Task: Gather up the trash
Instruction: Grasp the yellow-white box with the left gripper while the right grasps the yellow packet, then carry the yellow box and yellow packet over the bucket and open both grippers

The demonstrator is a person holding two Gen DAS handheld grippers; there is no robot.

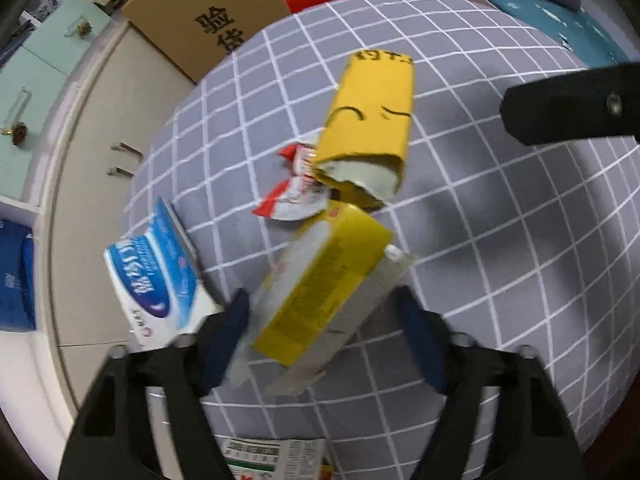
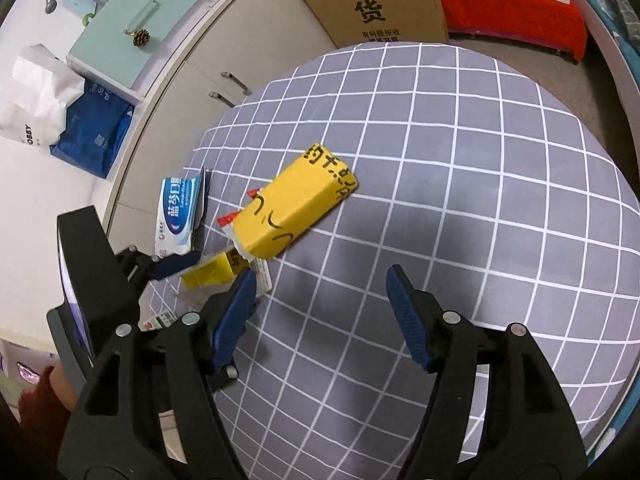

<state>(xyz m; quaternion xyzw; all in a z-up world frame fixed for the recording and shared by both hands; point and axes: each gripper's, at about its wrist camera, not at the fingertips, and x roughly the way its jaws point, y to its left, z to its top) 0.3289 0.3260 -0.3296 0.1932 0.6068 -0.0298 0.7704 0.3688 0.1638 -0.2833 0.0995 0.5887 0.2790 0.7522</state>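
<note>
The small yellow box (image 1: 320,280) lies between the half-open left tongs (image 1: 324,320); the right tongs (image 2: 320,300) gape empty.

A grey checked cloth (image 2: 460,168) carries a yellow carton (image 2: 292,212), torn red wrapper (image 1: 288,196), smaller yellow box (image 1: 324,284) and blue-white packet (image 2: 178,212).

The brown cardboard box (image 2: 372,0) beyond the far edge carries large black characters 验货. A white bag (image 2: 32,96) at the left reads "OBBY". The blue-and-white packet (image 2: 178,208) and yellow carton (image 2: 296,208) bear characters too blurred to read.
</note>
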